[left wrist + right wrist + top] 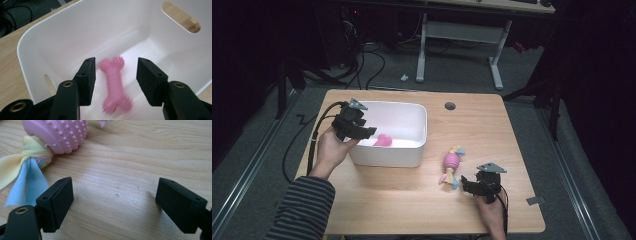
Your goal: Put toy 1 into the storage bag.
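Bone (115,85) is in the bin (418,131), blurred between the left gripper's (115,75) parted jaws and clear of both pads, so released. One toy done by my read. Ball toy (451,163) lies on the table (492,125) toward the front-right corner, outside the bin. Right gripper (113,202) sits just beside it, jaws spread wide, empty, over bare wood. Left: grab it, bin it.

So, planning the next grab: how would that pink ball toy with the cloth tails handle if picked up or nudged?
The ball toy looks round, so a nudge may roll it. Its nubbed ribs probably give grip. The cloth tails lie limp on the table, so they likely flop.
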Demonstrator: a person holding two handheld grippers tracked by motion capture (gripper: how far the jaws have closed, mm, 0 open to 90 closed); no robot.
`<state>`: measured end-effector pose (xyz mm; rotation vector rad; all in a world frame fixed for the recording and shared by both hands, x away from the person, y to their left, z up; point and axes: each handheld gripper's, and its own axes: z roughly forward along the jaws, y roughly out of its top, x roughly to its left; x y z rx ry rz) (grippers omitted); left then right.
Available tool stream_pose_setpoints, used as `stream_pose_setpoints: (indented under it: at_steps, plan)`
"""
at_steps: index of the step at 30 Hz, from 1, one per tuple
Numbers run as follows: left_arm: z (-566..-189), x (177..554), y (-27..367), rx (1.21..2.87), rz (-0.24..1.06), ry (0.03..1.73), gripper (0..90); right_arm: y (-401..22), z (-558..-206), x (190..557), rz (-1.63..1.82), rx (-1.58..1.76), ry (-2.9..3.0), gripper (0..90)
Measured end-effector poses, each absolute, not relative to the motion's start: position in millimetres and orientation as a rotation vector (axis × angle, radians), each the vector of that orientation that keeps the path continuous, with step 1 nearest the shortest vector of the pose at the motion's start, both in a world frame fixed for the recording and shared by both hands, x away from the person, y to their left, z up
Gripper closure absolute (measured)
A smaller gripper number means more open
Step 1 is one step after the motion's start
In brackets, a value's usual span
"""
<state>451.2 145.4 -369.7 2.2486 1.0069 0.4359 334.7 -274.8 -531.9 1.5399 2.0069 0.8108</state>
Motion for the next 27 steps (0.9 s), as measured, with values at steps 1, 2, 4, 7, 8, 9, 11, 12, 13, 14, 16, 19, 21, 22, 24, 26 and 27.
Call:
stream_pose_setpoints:
  at_steps: [1,2,4,7,8,9,11,12,13,14,16,19,21,22,24,26,27]
  plan:
    - [-368.9,449.9,146.7,2.244,0.437,1.008,47.7,-274.8,-531.9,334.7,0.811,1.539,2.008,15.1]
    - [-368.9,449.9,146.7,2.244,0.437,1.008,47.0,-274.8,-531.9,334.7,0.811,1.539,2.008,15.1]
    - [-366.9,447.2,148.8,2.232,0.444,1.009,45.8,-274.8,-531.9,334.7,0.812,1.538,2.008,15.1]
    - [-362.0,442.2,153.5,2.203,0.452,1.008,41.9,-274.7,-531.9,334.6,0.812,1.538,2.008,15.1]
    - [-360.1,440.4,155.6,2.187,0.449,1.008,41.9,-274.7,-531.9,334.6,0.812,1.538,2.008,15.1]
    - [-358.0,438.8,158.2,2.175,0.452,1.004,41.2,-274.7,-531.8,334.6,0.812,1.539,2.008,15.1]
    - [-354.8,435.2,162.1,2.155,0.465,1.005,40.8,-274.7,-531.9,334.7,0.812,1.539,2.008,15.1]
    - [-353.6,433.4,164.0,2.147,0.470,1.003,40.7,-274.7,-531.8,334.6,0.812,1.538,2.008,15.1]
    - [-351.9,430.2,167.6,2.134,0.475,1.000,40.7,-274.6,-531.8,334.6,0.812,1.541,2.008,15.1]
    - [-351.9,430.2,167.6,2.134,0.475,1.000,40.7,-274.6,-531.8,334.6,0.812,1.541,2.008,15.1]
    - [-350.5,426.0,171.9,2.119,0.480,1.000,40.7,-274.6,-531.8,334.6,0.812,1.541,2.008,15.1]
    - [-349.5,418.9,178.6,2.096,0.482,0.997,40.3,-274.5,-531.8,334.6,0.813,1.542,2.006,15.1]
    - [-349.7,416.5,180.7,2.090,0.486,0.997,40.2,-274.5,-531.8,334.6,0.812,1.543,2.006,15.1]
    - [-349.9,414.6,182.6,2.085,0.489,0.998,40.2,-274.5,-531.8,334.6,0.812,1.543,2.006,15.1]
    - [-350.6,410.9,186.5,2.072,0.491,1.003,40.1,-274.5,-531.8,334.6,0.813,1.542,2.006,15.1]
    - [-351.0,407.3,190.2,2.060,0.497,1.007,40.1,-274.5,-531.8,334.6,0.812,1.543,2.006,15.1]
    - [-351.1,405.3,192.0,2.050,0.499,1.009,40.1,-274.5,-531.8,334.6,0.812,1.543,2.005,15.1]
